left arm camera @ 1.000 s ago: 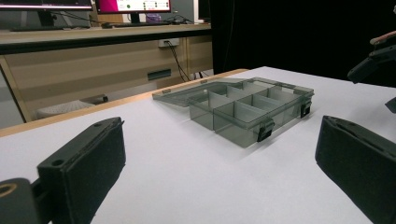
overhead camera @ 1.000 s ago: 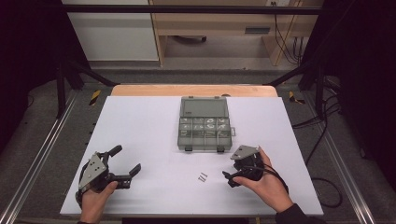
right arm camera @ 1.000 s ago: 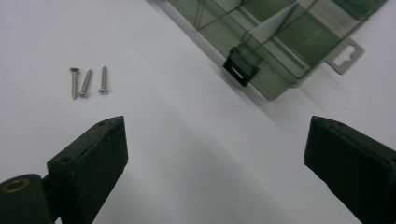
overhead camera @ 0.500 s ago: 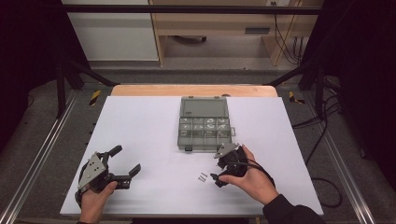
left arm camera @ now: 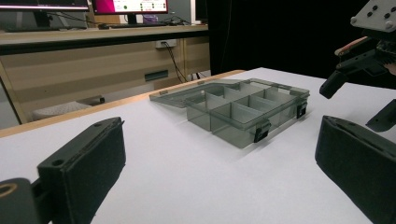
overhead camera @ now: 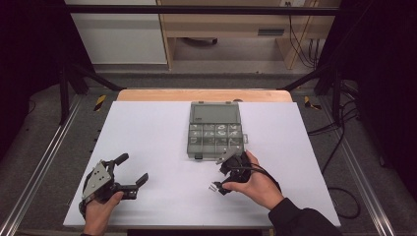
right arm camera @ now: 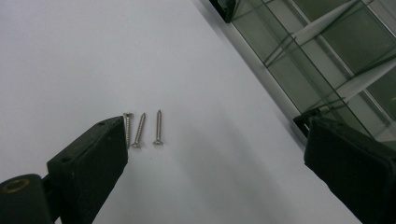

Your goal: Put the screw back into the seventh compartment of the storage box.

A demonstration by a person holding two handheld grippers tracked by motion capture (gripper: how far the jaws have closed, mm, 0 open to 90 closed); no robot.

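While the left gripper [overhead camera: 129, 170] rests spread and far, the right gripper [right arm camera: 215, 154], also spread, hangs above three screws [right arm camera: 141, 129] lying near its one jaw, long axes along the jaws.

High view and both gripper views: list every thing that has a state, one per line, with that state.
Compartment box: lid open and laid back flat, latches undone.
Three screws: lying loose on the table, outside the box.
Left hand-held gripper: open, holding nothing.
Right hand-held gripper: open, by the screws, holding nothing.
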